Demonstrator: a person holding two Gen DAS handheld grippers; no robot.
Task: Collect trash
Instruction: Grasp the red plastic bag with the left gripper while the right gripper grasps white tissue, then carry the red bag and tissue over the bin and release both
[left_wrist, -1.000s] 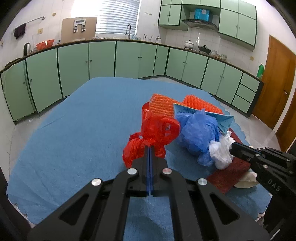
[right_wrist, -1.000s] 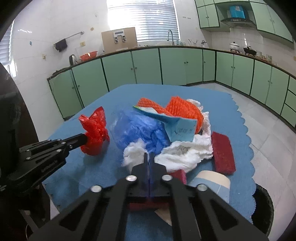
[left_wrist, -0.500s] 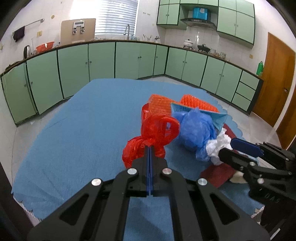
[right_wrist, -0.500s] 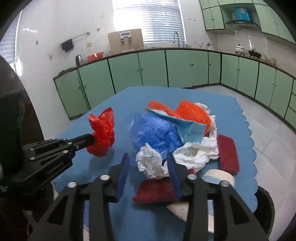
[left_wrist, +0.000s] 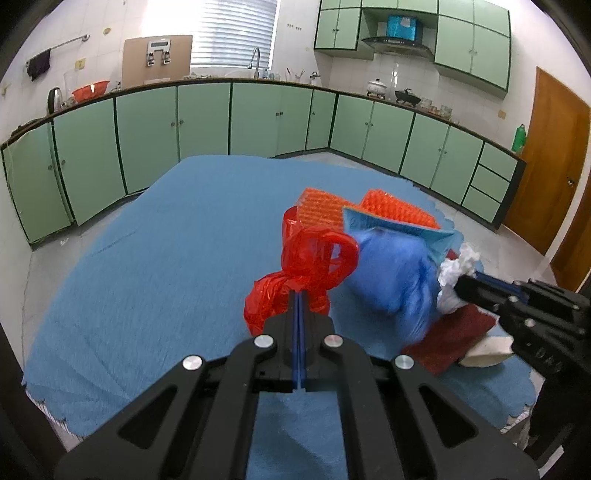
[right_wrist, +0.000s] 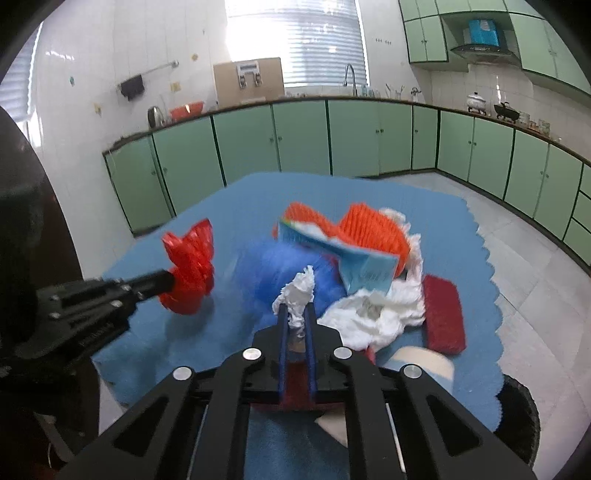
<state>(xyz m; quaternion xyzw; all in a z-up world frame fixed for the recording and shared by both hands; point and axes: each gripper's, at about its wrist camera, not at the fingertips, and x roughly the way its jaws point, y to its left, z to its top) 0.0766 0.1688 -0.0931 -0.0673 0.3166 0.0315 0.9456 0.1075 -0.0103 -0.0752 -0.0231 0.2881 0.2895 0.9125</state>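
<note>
Red plastic bag, crinkled and knotted into loops, sits pinched between the clenched jaws of the left gripper; in the right wrist view the same bag hangs off the left gripper's tip at about nine o'clock of the trash heap. A blue cloth covers the table under everything.

The right gripper is clamped on a twist of white tissue, whose crumpled end sticks up past the blue pads. From the left wrist view that gripper comes in from three o'clock with the tissue at its tip, just beside a blue plastic bag.

The heap lies in the middle of the cloth. The blue bag is at its nine o'clock side, orange netting at twelve o'clock, a light blue folded paper lying across the top, and more white crumpled paper toward five o'clock. A dark red scouring pad rests flat at three o'clock of the heap, touching the white paper. A white-and-blue roll lies near the table's edge, at five o'clock.

Green cabinets line the walls behind.
</note>
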